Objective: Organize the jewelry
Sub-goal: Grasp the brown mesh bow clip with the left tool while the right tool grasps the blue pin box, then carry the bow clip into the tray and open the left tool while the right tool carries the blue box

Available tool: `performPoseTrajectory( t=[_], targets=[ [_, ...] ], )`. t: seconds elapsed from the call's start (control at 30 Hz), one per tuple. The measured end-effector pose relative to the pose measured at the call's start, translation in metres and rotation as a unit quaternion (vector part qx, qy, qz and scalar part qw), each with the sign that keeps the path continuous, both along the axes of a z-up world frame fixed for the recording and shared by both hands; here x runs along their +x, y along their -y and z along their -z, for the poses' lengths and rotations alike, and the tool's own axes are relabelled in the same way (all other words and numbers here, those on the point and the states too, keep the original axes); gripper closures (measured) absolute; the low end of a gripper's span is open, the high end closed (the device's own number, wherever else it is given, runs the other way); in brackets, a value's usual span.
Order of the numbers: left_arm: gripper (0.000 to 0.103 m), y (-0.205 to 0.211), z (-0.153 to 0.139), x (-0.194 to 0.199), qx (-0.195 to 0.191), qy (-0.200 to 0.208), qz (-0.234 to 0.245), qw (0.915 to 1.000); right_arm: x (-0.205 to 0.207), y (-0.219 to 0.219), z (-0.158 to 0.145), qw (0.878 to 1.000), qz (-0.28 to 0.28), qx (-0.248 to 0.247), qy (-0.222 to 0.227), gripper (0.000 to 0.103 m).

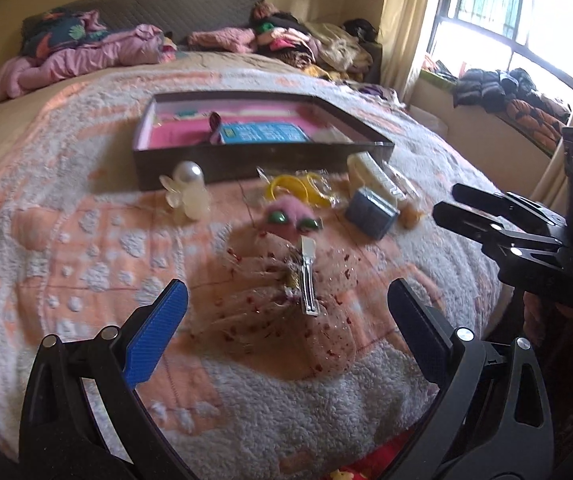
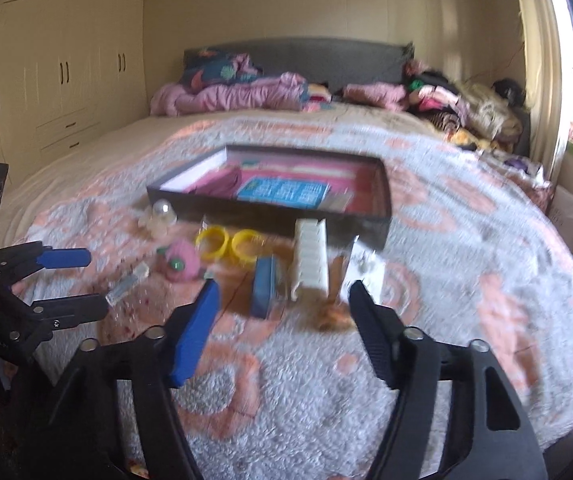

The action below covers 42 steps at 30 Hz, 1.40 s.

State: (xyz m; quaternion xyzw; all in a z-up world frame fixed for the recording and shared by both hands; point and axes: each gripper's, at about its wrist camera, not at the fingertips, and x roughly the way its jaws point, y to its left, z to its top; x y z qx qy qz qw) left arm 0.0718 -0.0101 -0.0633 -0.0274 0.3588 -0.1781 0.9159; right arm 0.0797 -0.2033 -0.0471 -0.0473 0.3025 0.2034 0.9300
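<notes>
Both grippers, left [image 1: 286, 304] and right [image 2: 282, 300], hover jaws open and empty over jewelry beside the tray [image 1: 246, 160] on the bed [image 1: 86, 240].

Left gripper [image 1: 286, 312]: black plastic frame with triangular cut-outs in the arms and round silver pivot pins at the joints. The finger at 9 o'clock carries a blue pad with a fine cross-hatched texture; the finger at 3 o'clock carries a black ribbed pad.

Right gripper [image 2: 282, 308]: same build, black frame, silver pins, blue textured pad at 9 o'clock, black pad at 3 o'clock. Seen from the left wrist view, a black box-shaped housing with round openings sits above its fingers.
</notes>
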Motion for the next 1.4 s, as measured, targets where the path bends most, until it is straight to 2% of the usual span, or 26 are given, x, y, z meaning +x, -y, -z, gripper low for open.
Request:
performPoseTrajectory(
  t=[0.03,0.2,0.33,0.4,0.47,0.5,0.57,0.63,0.77,0.97,1.03,1.4],
  targets=[
    [0.011,0.002,0.003,0.003,0.004,-0.006,0.003,1.0,0.002,0.0,0.003,1.0,-0.001,-0.002,-0.007,0.051],
    [0.012,0.01,0.011,0.012,0.01,-0.021,0.017,0.9996,0.01,-0.005,0.015,0.999,-0.016,-0.004,-0.035,0.056],
    [0.021,0.013,0.018,0.021,0.007,-0.032,0.027,0.9991,0.016,-0.009,0.02,0.999,-0.025,-0.008,-0.048,0.059],
    [0.029,0.012,0.021,0.025,0.003,-0.038,0.031,0.9988,0.018,-0.012,0.023,0.998,-0.03,-0.011,-0.052,0.06],
    [0.047,0.008,0.023,0.027,0.0,-0.043,0.026,0.9987,0.021,-0.015,0.024,0.998,-0.034,-0.014,-0.054,0.06],
    [0.05,0.005,0.023,0.028,-0.005,-0.046,0.023,0.9987,0.023,-0.017,0.026,0.998,-0.036,-0.016,-0.056,0.062],
    [0.069,-0.002,0.022,0.028,-0.017,-0.049,0.017,0.9985,0.028,-0.02,0.028,0.997,-0.04,-0.018,-0.061,0.066],
    [0.079,-0.007,0.021,0.028,-0.021,-0.05,0.01,0.9985,0.032,-0.023,0.031,0.997,-0.039,-0.019,-0.063,0.067],
    [0.089,-0.016,0.016,0.02,-0.035,-0.045,0.002,0.9984,0.039,-0.028,0.034,0.997,-0.036,-0.017,-0.065,0.07],
    [0.089,-0.025,0.005,0.013,-0.043,-0.033,-0.01,0.9985,0.048,-0.035,0.036,0.997,-0.031,-0.016,-0.065,0.071],
    [0.089,-0.03,0.003,0.011,-0.047,-0.03,-0.017,0.9983,0.052,-0.037,0.036,0.997,-0.024,-0.014,-0.066,0.078],
    [0.089,-0.047,-0.009,0.001,-0.057,-0.011,-0.047,0.9972,0.04,-0.037,0.016,0.999,-0.037,0.001,-0.032,0.079]
  ],
)
